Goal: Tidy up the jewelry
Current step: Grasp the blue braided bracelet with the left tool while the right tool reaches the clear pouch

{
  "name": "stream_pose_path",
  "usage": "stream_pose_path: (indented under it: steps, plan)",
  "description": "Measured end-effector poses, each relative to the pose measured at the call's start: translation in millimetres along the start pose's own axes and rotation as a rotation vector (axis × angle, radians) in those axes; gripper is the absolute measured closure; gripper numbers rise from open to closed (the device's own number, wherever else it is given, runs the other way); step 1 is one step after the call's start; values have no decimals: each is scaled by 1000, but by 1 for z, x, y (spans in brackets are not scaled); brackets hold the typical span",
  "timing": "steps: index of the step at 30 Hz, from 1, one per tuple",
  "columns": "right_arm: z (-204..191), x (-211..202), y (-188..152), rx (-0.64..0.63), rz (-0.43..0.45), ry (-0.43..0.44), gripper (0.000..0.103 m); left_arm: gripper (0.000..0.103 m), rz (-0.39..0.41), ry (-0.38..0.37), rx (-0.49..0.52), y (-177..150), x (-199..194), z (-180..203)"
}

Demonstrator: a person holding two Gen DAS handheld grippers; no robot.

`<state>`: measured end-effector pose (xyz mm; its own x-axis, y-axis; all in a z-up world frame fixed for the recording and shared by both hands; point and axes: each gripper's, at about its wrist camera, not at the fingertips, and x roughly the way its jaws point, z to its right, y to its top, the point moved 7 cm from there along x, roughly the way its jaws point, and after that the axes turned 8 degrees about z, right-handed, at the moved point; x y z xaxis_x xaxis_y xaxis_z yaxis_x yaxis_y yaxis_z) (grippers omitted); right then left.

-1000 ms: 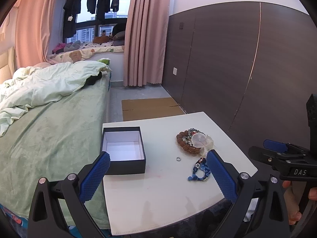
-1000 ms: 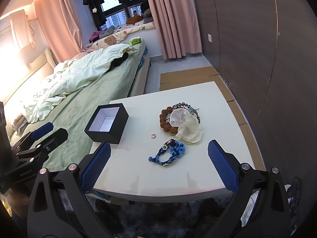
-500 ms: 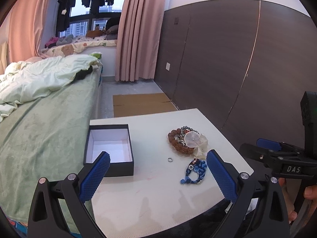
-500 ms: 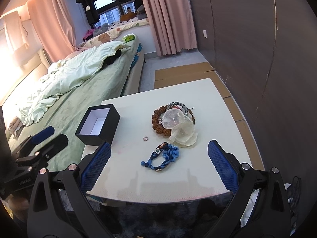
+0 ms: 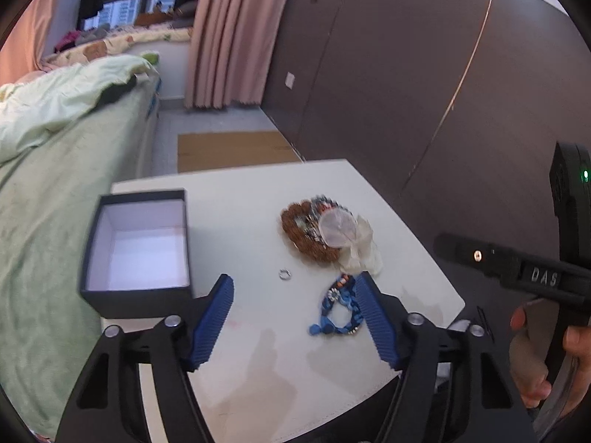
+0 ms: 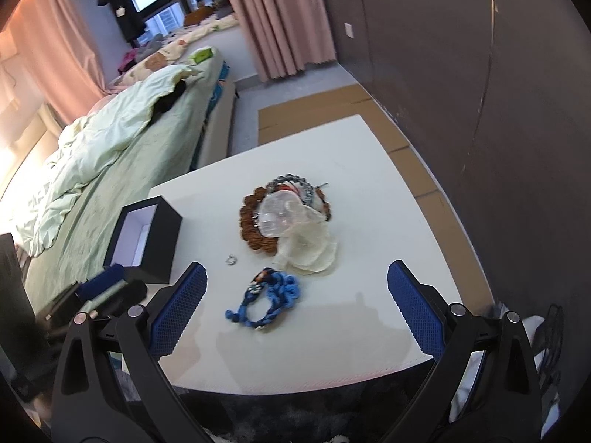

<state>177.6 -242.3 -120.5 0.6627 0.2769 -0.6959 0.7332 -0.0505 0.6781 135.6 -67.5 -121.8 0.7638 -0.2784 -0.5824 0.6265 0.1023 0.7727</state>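
Note:
An open black box [image 5: 138,251] with a white inside stands at the left of the white table [image 5: 243,199]; it also shows in the right wrist view [image 6: 147,240]. A small silver ring [image 5: 284,274] [image 6: 231,259] lies mid-table. A blue braided bracelet [image 5: 338,312] [image 6: 267,301] lies near the front. A brown bead bracelet pile [image 5: 304,234] [image 6: 258,229] with a clear pouch [image 5: 349,238] [image 6: 299,236] lies behind it. My left gripper [image 5: 295,313] is open above the front of the table, its right finger beside the blue bracelet. My right gripper [image 6: 295,310] is open wide and empty, over the blue bracelet.
A bed with a green cover [image 5: 55,170] runs along the table's left side. A dark wall panel [image 5: 424,92] stands at the right. Cardboard [image 5: 232,147] lies on the floor beyond the table. Pink curtains [image 5: 225,37] hang at the back.
Both grippers have moved forward and lower toward the table. The left gripper's fingers have narrowed but stay open. The jewelry and the box have not moved.

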Motion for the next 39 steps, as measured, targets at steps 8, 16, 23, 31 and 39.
stream_pose_path:
  steps: [8,16,23,31,39]
  plan:
    - [16,20,0,101,-56,32,20,52,-120,-58,1,-22,49,15]
    - [43,43,-1,322,-125,109,31,57,-171,-84,68,-36,92,33]
    - [42,72,-7,404,-229,168,31,76,-247,-164,21,-46,122,42]
    - [31,102,-4,348,-294,128,28,92,-248,-226,-62,-34,122,41]
    - [35,126,-2,350,-294,58,24,93,-159,-248,-67,-3,84,33]
